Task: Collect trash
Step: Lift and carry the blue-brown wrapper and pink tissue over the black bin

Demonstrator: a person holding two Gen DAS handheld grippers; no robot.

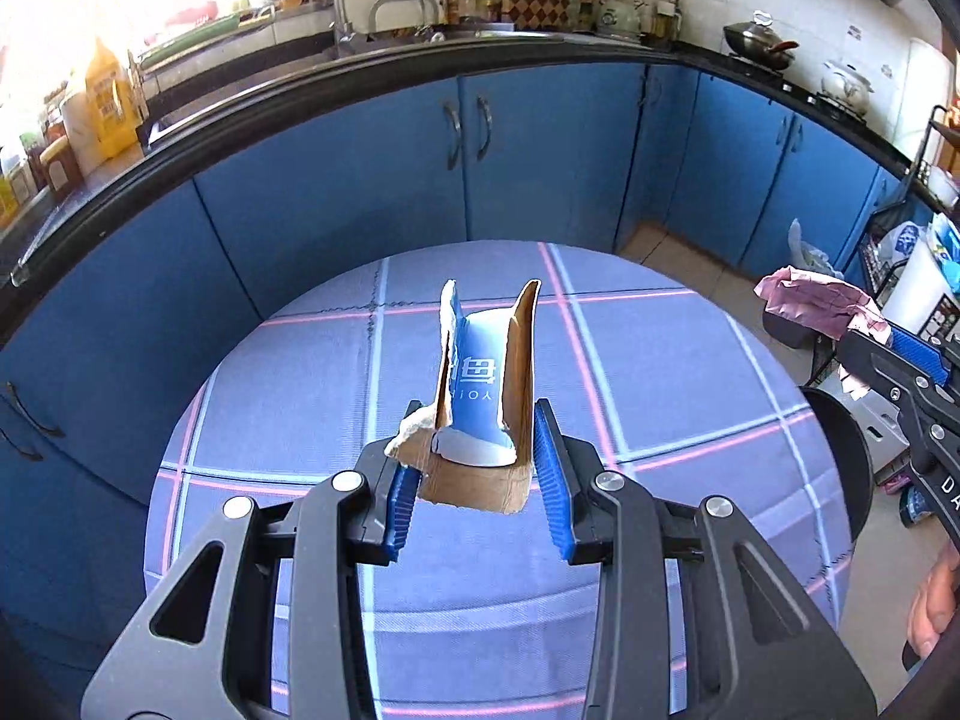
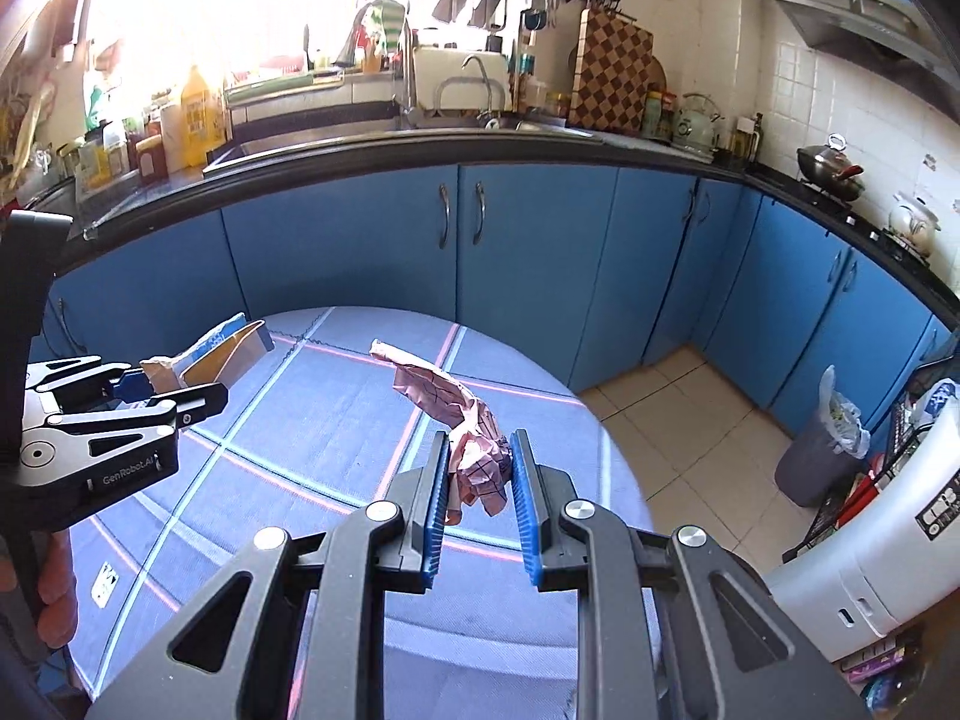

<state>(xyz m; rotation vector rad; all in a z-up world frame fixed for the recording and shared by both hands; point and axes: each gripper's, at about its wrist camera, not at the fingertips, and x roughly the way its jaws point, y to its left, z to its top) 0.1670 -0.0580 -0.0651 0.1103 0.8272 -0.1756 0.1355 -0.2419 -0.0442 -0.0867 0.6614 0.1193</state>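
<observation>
My left gripper (image 1: 480, 468) is shut on a torn blue and brown cardboard piece (image 1: 480, 396) and holds it above the round table with the blue plaid cloth (image 1: 690, 408). It also shows at the left of the right wrist view (image 2: 174, 381), with the cardboard (image 2: 225, 354) in it. My right gripper (image 2: 480, 480) is shut on a crumpled pink paper (image 2: 462, 426) and holds it above the table (image 2: 300, 420). In the left wrist view that gripper (image 1: 864, 330) is at the right edge with the pink paper (image 1: 816, 297).
Blue cabinets (image 2: 540, 252) under a black counter curve behind the table. A grey bin lined with a plastic bag (image 2: 819, 450) stands on the tiled floor at the right. A white appliance (image 2: 870, 552) stands at the right. A small sticker (image 2: 107, 583) lies on the cloth.
</observation>
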